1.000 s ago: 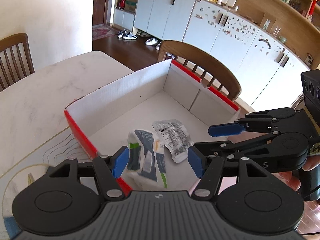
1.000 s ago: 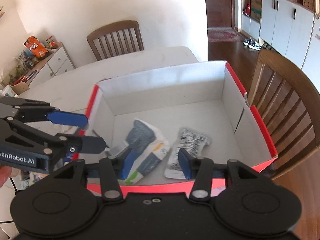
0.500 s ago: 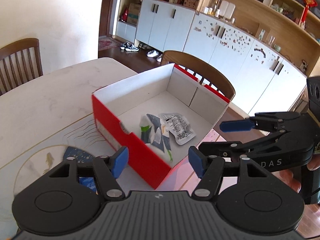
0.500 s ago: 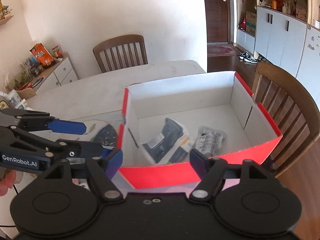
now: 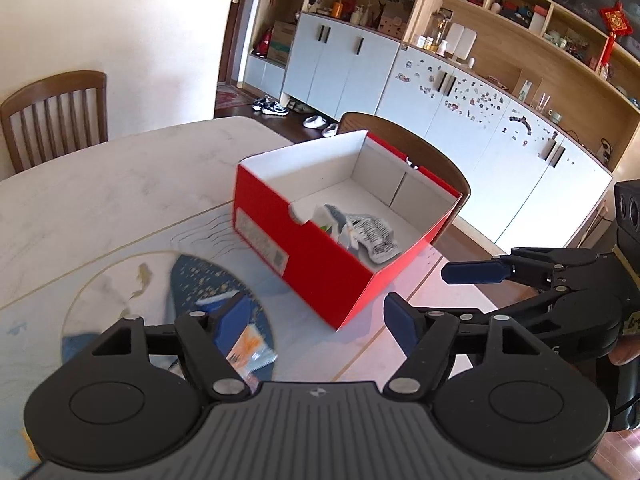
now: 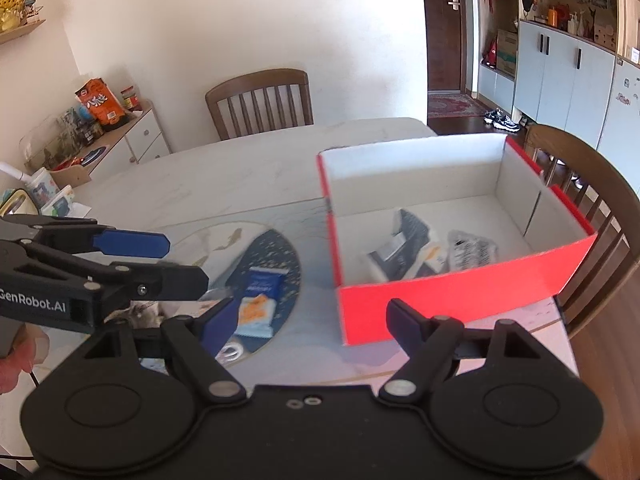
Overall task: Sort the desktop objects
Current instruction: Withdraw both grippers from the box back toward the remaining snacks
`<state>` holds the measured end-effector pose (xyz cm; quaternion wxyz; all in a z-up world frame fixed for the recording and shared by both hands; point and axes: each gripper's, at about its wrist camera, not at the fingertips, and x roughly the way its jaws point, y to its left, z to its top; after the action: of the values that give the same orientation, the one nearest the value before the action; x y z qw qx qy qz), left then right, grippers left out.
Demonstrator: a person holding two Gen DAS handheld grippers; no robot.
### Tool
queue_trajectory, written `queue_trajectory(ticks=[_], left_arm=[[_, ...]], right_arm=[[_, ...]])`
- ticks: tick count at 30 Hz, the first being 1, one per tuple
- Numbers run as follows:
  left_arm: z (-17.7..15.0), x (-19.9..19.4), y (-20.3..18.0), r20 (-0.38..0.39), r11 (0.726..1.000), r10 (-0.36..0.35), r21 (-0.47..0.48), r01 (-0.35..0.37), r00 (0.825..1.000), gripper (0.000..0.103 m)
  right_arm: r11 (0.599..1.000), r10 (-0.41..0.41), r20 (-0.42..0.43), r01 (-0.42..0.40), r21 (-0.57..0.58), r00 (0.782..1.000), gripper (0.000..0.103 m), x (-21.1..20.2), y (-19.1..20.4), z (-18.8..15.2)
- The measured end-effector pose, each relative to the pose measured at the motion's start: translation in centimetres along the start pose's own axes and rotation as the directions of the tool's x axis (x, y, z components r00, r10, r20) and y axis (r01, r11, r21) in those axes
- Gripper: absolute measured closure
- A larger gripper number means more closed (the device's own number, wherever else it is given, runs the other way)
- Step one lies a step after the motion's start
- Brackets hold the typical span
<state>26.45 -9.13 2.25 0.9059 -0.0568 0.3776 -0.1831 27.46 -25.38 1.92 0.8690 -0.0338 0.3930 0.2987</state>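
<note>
A red box (image 5: 320, 256) with a white inside (image 6: 440, 300) stands on the table mat. Two packets lie in it: a dark blue and white one (image 6: 404, 252) and a silver one with black print (image 5: 372, 236) (image 6: 472, 252). A blue and orange packet (image 6: 258, 300) (image 5: 248, 344) lies on the mat left of the box. My left gripper (image 5: 316, 316) is open and empty, above the mat short of the box. My right gripper (image 6: 308, 316) is open and empty, in front of the box. Each gripper shows in the other's view, the left (image 6: 160, 260) and the right (image 5: 452, 280).
A white marble table (image 6: 240, 176) carries a round blue-patterned mat (image 6: 276, 252). Small white items (image 6: 232, 350) lie by the mat's near edge. Wooden chairs stand behind (image 6: 260, 100) and to the right (image 6: 600, 208). A cluttered sideboard (image 6: 100, 132) is at the left.
Both grippers have pulled back and up from over the box, staying open. The box now appears farther away and the blue and orange packet on the mat has come into view.
</note>
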Motion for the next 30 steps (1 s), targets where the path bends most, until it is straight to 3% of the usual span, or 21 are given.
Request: queue_trajectory(ticks=[6,12,24,27,30], left_arm=[[-2.1,-2.6,1.9,0.022,0.999,0.037,-0.017,-0.037,0.999,0.022],[-4.0,-4.8,4.8,0.030,0.995,0.073,-0.073,-0.071,0.997,0.021],[-7.7,-6.6,9.5,0.027,0.976,0.155,-0.156,-0.149,0.988,0.016],[-8.4,-6.7,10.6,0.023,0.969,0.183,-0.171,-0.177,0.983,0.000],[-9.2,-6.8,11.9,0.005,0.962,0.199,-0.190,-0.194,0.980,0.000]], right_arm=[[1.000,-0.005,-0.005,0.005,-0.019,1.000,0.021,0.1,2.6,-1.4],[0.999,-0.005,-0.008,0.005,-0.043,1.000,0.021,0.7,4.9,-2.4],[0.997,0.003,-0.029,-0.005,-0.072,1.000,0.021,2.8,8.0,-3.6],[0.996,0.006,-0.039,-0.009,-0.083,0.999,0.021,3.6,8.6,-3.9],[0.995,0.003,-0.047,-0.007,-0.096,0.999,0.021,4.4,9.2,-4.1]])
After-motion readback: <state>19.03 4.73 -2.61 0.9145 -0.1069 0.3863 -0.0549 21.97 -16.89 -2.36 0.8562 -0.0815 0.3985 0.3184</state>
